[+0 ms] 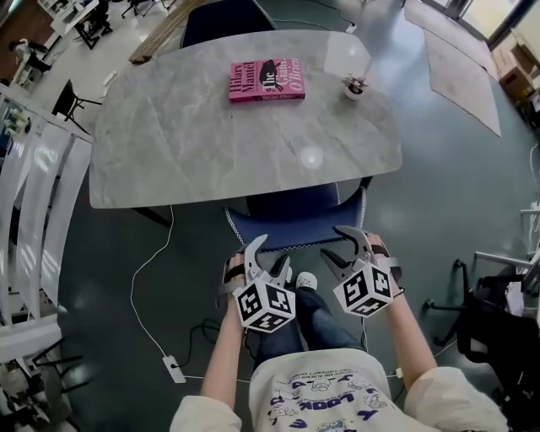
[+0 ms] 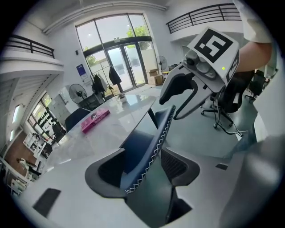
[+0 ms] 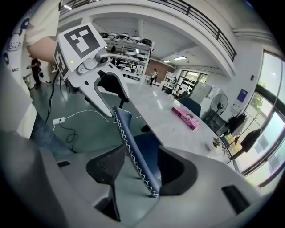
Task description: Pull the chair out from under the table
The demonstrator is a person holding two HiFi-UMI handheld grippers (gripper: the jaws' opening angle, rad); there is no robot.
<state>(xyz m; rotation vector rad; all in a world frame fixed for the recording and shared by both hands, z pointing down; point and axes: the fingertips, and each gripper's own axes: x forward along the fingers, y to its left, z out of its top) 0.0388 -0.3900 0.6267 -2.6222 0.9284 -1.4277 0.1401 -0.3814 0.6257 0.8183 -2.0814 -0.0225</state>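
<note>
The dark blue chair [image 1: 295, 218] stands pushed under the near edge of the grey marble-look table [image 1: 194, 143], with only its backrest showing. My left gripper [image 1: 268, 253] is at the left part of the backrest's top edge and my right gripper [image 1: 337, 243] at the right part. In the left gripper view the white-stitched backrest edge [image 2: 153, 140] runs between the wide jaws of the left gripper [image 2: 144, 167]. In the right gripper view the same edge [image 3: 133, 149] lies between the jaws of the right gripper [image 3: 142, 171]. Both stand open around it, pads apart from the padding.
A pink book [image 1: 267, 81] and a small potted plant [image 1: 354, 87] lie on the table's far side. Another dark chair [image 1: 228, 18] sits across the table. A white cable with a power strip [image 1: 173, 368] runs over the floor at left. A black office chair [image 1: 498, 295] stands at right.
</note>
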